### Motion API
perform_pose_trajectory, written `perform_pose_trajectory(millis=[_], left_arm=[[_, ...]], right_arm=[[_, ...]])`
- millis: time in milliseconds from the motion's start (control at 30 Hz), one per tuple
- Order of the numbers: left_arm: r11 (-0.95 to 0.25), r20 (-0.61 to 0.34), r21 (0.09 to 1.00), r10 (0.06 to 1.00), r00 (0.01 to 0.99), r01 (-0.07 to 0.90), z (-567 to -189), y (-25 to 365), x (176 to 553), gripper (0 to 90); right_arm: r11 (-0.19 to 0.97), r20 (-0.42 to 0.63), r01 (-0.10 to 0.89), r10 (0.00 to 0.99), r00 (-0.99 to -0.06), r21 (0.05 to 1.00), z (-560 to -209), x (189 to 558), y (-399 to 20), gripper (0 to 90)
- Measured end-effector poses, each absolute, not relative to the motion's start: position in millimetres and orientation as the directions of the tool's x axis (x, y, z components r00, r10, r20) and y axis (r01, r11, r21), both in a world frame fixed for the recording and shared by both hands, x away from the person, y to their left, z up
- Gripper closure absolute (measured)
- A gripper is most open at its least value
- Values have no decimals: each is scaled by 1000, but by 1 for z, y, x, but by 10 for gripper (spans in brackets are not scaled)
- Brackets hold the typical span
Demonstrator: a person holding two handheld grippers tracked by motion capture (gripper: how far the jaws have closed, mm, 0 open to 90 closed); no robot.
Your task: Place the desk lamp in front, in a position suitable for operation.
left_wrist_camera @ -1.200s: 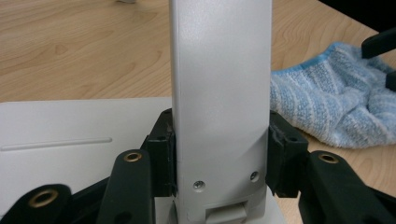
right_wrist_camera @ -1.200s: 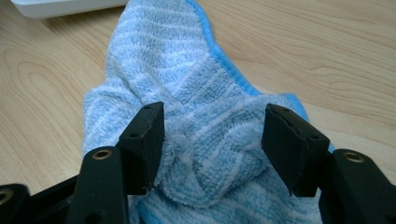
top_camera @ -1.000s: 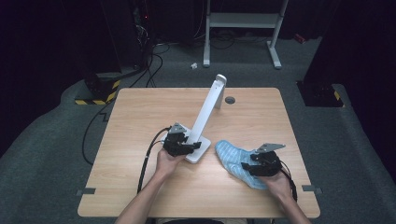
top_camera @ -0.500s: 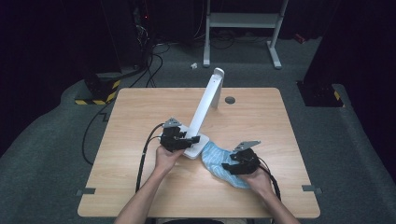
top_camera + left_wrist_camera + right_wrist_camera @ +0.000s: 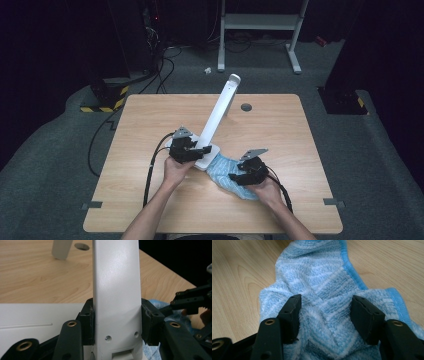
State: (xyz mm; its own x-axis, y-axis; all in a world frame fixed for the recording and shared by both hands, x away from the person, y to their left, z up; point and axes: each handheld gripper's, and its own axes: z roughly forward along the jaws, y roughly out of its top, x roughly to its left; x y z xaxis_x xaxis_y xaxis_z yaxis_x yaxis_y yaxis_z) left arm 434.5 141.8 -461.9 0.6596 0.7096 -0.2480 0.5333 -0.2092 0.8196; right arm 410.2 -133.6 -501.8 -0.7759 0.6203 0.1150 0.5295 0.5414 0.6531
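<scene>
One wooden surface, pale with a light grain, carries everything; a single dark round hole sits near its far edge.

One white desk lamp stands near the middle of the surface. It has a flat rectangular base and a long flat arm that leans up and away toward the far edge, ending in a rounded head. In the left gripper view the arm is smooth, glossy plastic with two small screw holes low on its front.

One blue cloth lies crumpled on the surface just beside the lamp's base, on the person's right of it, its edge touching the base. In the right gripper view it is fluffy terry with paler stripes and a darker blue hem.

There are two tools. The left tool is clamped on the lower part of the lamp's arm, one black pad pressed to each side. The right tool rests on the cloth with a bunched fold between its pads, which press into the pile on both sides.
</scene>
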Motion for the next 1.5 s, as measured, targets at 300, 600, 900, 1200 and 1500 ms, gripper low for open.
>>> perform_pose_trajectory(millis=[300, 600, 900, 1200, 1500], left_arm=[[-259, -248, 777, 711, 657, 574, -476, 149, 429, 538], [-329, -261, 719, 688, 677, 612, -477, 146, 427, 526], [-376, -234, 743, 629, 741, 554, -473, 153, 427, 486], [-366, -315, 746, 541, 779, 556, -468, 166, 440, 522], [-334, -341, 749, 545, 765, 572, -470, 168, 443, 546]], right_arm=[[543, 111, 521, 614, -781, 659, -503, 410, -138, 423], [564, 78, 509, 616, -784, 650, -503, 411, -151, 448], [570, 72, 496, 606, -792, 655, -503, 412, -155, 454], [572, 71, 497, 607, -792, 653, -503, 411, -155, 454], [572, 69, 492, 604, -794, 656, -503, 411, -155, 454]])
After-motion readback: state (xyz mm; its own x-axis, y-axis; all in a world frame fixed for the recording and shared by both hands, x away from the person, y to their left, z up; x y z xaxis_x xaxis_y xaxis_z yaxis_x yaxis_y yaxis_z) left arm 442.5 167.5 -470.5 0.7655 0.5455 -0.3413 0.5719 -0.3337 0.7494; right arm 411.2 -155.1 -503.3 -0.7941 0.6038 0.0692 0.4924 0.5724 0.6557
